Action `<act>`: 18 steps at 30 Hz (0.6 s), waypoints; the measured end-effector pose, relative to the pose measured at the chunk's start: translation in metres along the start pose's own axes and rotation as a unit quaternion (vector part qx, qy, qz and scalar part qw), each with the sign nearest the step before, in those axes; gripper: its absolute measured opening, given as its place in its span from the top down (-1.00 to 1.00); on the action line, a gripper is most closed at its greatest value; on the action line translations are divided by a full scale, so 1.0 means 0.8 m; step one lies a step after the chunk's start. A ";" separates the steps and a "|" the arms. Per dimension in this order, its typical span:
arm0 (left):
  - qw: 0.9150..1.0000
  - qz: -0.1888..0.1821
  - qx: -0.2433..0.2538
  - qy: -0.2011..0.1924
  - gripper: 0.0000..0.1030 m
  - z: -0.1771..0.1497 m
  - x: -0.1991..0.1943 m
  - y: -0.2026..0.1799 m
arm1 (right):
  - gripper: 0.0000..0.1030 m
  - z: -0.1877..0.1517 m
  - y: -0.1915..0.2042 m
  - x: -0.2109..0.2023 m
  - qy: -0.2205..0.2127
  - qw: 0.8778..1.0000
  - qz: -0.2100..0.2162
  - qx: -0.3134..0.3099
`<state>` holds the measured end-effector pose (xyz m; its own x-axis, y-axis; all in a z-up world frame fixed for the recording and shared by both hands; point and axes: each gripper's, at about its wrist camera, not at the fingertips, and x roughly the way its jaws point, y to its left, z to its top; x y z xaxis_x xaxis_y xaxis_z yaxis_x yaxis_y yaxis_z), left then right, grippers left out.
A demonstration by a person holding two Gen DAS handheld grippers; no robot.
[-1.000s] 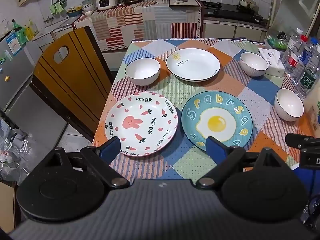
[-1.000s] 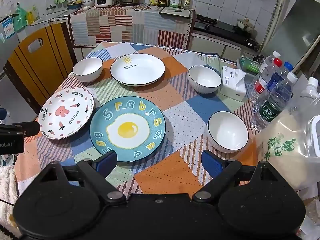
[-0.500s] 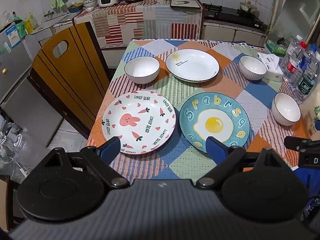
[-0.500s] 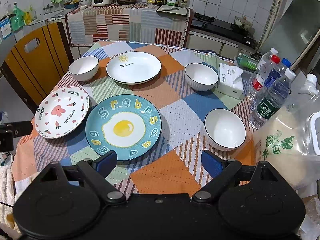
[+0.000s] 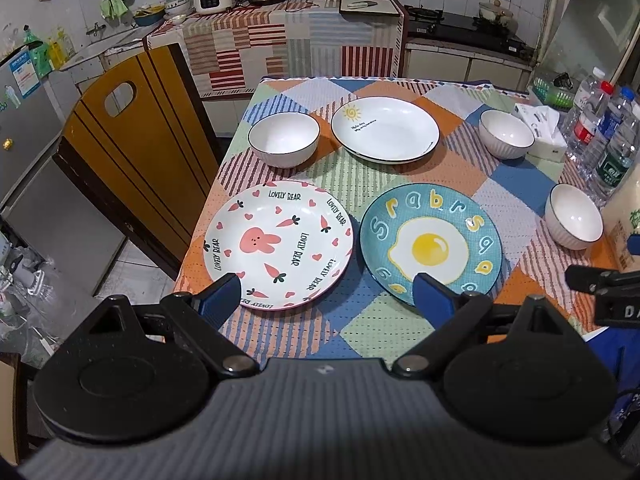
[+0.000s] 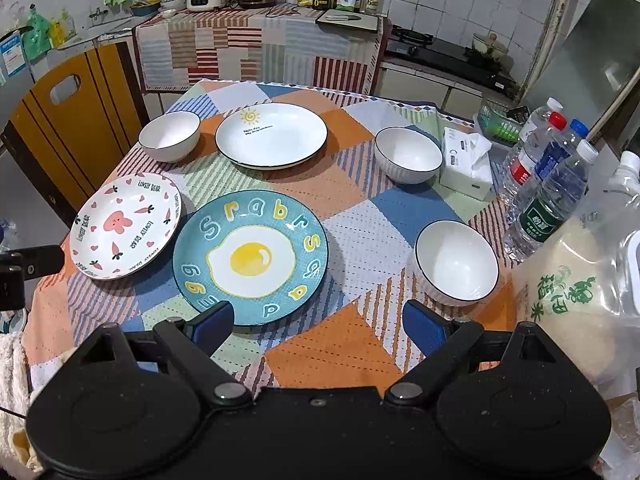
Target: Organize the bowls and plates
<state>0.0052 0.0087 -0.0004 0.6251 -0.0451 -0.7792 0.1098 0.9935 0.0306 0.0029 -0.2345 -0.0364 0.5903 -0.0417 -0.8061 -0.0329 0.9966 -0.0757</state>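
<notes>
On the patchwork tablecloth lie a pink rabbit plate (image 5: 278, 242) (image 6: 125, 228), a blue fried-egg plate (image 5: 430, 244) (image 6: 250, 258) and a white sun plate (image 5: 385, 128) (image 6: 271, 135). Three white bowls stand at the far left (image 5: 283, 140) (image 6: 169, 135), far right (image 5: 506, 134) (image 6: 408, 154) and near right (image 5: 573, 216) (image 6: 456, 262). My left gripper (image 5: 324, 294) is open and empty above the table's near edge, before the rabbit and egg plates. My right gripper (image 6: 318, 322) is open and empty, between the egg plate and the near right bowl.
A yellow chair (image 5: 132, 140) stands at the table's left side. A tissue box (image 6: 466, 164), water bottles (image 6: 548, 192) and a bag of rice (image 6: 576, 300) crowd the right edge. A kitchen counter (image 6: 260, 40) lies behind.
Both views have shifted slightly, so the plates and bowls sit a little differently in frame. Both grippers stay open and nothing on the table has moved.
</notes>
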 end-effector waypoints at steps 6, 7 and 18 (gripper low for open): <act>1.000 0.003 0.016 0.000 -0.81 0.006 0.004 -0.002 | -0.82 0.002 -0.004 -0.004 -0.005 1.000 0.000 0.005; 1.000 0.002 0.016 -0.001 -0.81 0.007 0.005 -0.003 | -0.82 0.002 -0.004 -0.005 -0.006 1.000 -0.003 0.004; 1.000 0.001 0.013 -0.002 -0.82 0.004 0.009 -0.003 | -0.82 0.002 -0.006 -0.003 -0.004 1.000 -0.007 0.002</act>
<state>0.0118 0.0060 -0.0041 0.6292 -0.0427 -0.7760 0.1283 0.9905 0.0495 0.0029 -0.2388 -0.0336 0.5965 -0.0542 -0.8008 -0.0214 0.9963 -0.0834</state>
